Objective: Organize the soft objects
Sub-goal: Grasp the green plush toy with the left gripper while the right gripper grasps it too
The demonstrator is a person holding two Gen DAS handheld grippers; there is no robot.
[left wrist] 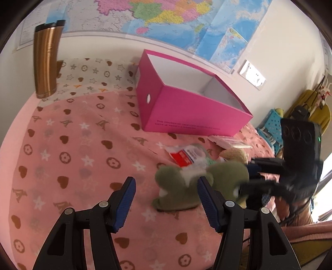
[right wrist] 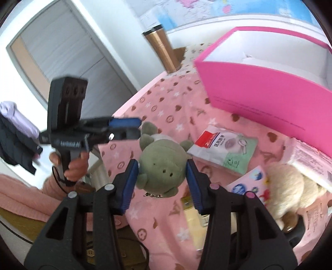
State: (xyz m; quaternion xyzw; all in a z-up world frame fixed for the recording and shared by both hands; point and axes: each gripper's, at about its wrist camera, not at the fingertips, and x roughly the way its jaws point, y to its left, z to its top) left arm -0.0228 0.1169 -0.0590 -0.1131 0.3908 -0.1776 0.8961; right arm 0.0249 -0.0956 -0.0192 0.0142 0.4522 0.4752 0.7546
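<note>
The right gripper (right wrist: 161,178) has its blue pads closed against both sides of a green plush frog (right wrist: 160,166), gripping its round head. The frog lies on a pink blanket (left wrist: 72,145) printed with brown hearts, flowers and white stars, near the front edge of the covered surface. The left gripper (left wrist: 166,199) hovers just left of the frog with its fingers moderately apart and nothing between them; only blanket shows in the gap. A hand (right wrist: 76,166) in a pink sleeve holds its handle.

Just beyond the frog lies a packet of medical masks (right wrist: 224,151), red, white and pale green, flat on the blanket. To its right sits a cream plush toy (right wrist: 290,187), beside a printed card (right wrist: 249,182).

Farther back stands an open pink box (left wrist: 186,103) with a white interior, empty as far as can be seen. A copper tumbler (left wrist: 46,60) stands upright at the far left corner. A large map (left wrist: 166,18) covers the white wall behind, and a grey door (right wrist: 62,47) shows off to the left.
</note>
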